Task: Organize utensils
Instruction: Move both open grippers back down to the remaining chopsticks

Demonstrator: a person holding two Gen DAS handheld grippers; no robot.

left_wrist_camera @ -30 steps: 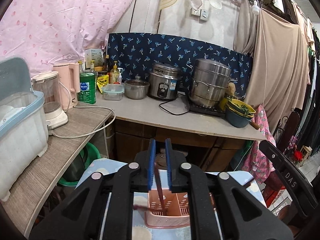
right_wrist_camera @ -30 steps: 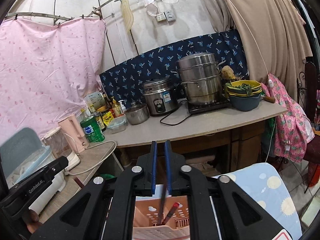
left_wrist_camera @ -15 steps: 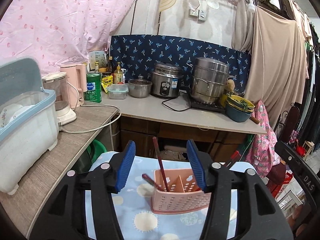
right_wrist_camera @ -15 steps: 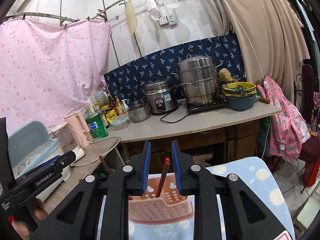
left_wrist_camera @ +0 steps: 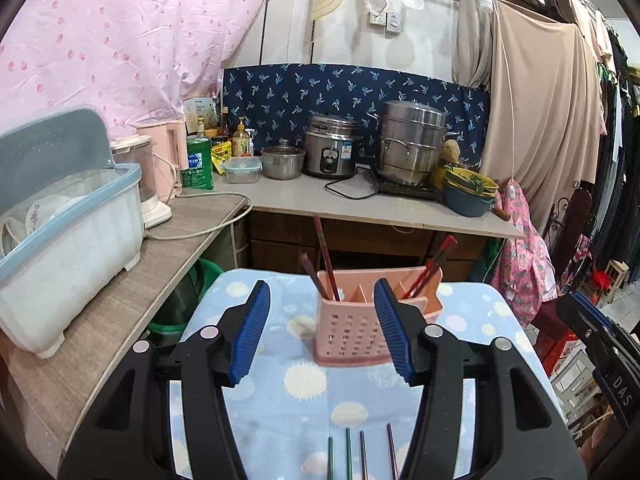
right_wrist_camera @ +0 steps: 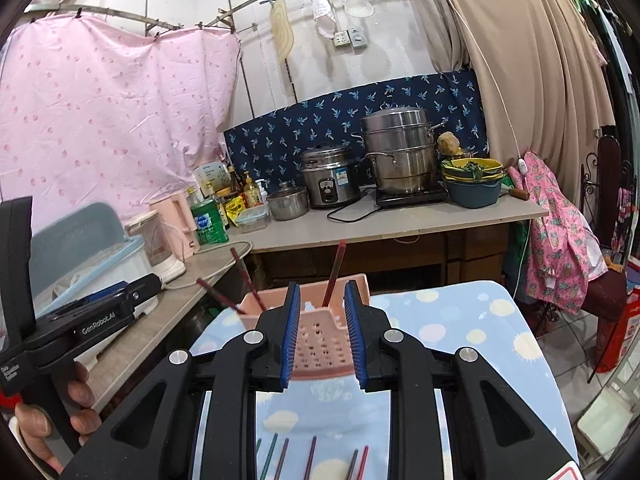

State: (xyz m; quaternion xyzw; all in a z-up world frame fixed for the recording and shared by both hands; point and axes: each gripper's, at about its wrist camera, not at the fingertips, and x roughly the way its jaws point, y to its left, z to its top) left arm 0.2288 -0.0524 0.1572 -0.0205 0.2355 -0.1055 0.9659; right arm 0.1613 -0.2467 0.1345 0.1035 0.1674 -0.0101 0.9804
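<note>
A utensil holder [left_wrist_camera: 370,316] stands on the table [left_wrist_camera: 288,396], toward its far edge. Chopsticks [left_wrist_camera: 325,258] lean in its left compartment, more chopsticks [left_wrist_camera: 430,266] in its right. Loose chopsticks [right_wrist_camera: 310,456] lie side by side at the table's near edge. Behind, a counter [left_wrist_camera: 400,210] carries a rice cooker [left_wrist_camera: 330,152] left of a steamer pot [left_wrist_camera: 410,142].

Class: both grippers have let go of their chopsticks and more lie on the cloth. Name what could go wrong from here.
1. The pink holder looks light; a bump from the open left gripper or right gripper might tip it.
2. The chopsticks in the holder lean outward and could snag a passing finger.
3. The loose chopsticks lie close together on the cloth, so two may be pinched together.
</note>
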